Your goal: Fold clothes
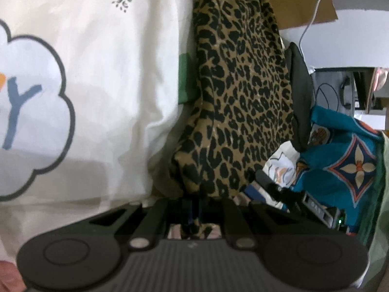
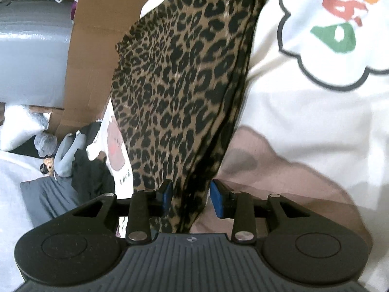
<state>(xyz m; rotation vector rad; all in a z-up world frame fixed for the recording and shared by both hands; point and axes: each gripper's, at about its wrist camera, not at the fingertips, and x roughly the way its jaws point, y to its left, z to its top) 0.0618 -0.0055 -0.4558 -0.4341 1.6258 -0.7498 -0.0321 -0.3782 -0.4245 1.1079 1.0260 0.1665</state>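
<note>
A leopard-print garment point(image 1: 240, 92) runs up the middle of the left wrist view. My left gripper point(image 1: 194, 209) is shut on its lower end, the fingers pressed together with cloth pinched between them. In the right wrist view the same leopard-print garment point(image 2: 180, 80) comes down between the blue pads point(image 2: 216, 199) of my right gripper point(image 2: 190, 198). The pads stand a little apart, and a thick bunch of the cloth fills the gap between them. The cloth looks drawn taut away from both grippers.
A white shirt with cartoon prints point(image 1: 102, 77) point(image 2: 316, 102) lies right beside the leopard cloth. A teal patterned cloth point(image 1: 345, 155) and dark items pile at the right. Brown cardboard point(image 2: 90, 56), a white cable point(image 1: 313, 14) and grey and black clothes point(image 2: 70, 155) lie behind.
</note>
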